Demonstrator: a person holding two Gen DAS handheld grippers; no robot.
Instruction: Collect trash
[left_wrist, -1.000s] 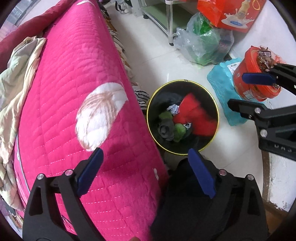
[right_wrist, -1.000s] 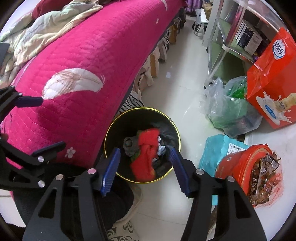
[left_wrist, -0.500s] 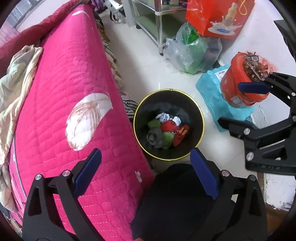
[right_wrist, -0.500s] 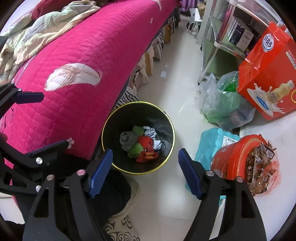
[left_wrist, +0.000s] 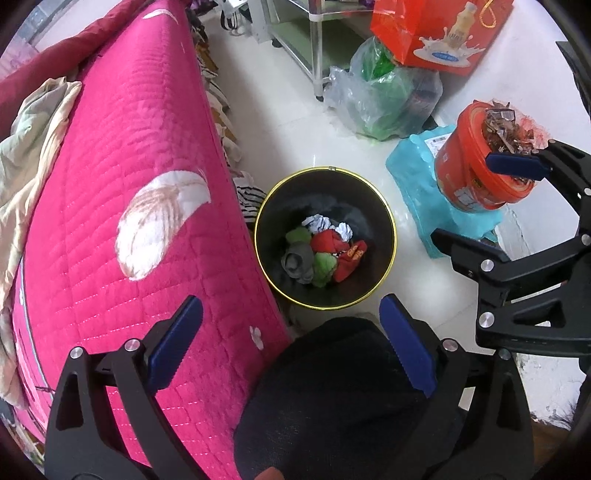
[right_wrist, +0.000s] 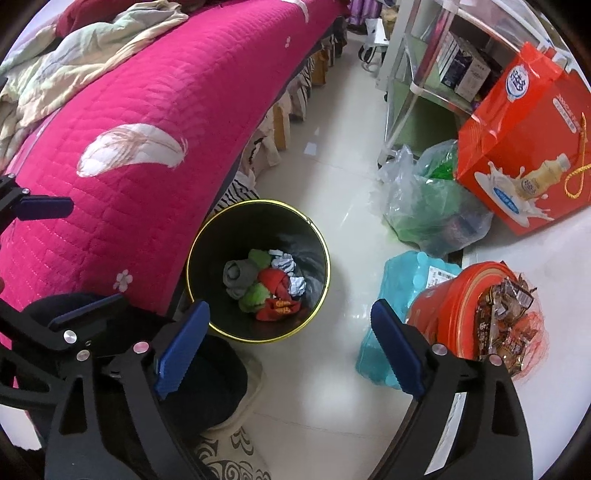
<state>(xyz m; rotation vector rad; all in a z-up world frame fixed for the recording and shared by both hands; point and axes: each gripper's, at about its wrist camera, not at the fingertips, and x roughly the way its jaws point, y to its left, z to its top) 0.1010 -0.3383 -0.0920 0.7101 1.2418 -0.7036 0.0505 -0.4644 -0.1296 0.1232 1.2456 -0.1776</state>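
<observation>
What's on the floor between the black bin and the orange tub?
In the right wrist view, bare white floor, then a turquoise packet, lie between the black bin and the orange tub, which stands on that packet.

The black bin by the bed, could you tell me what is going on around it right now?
A person holds two grippers above the round black bin with the yellow rim, which stands on the white floor beside the pink quilted bed. Crumpled red, green, grey and white scraps lie at its bottom. The right gripper holds nothing and its jaws are opening. The left gripper is open and empty too.
</observation>
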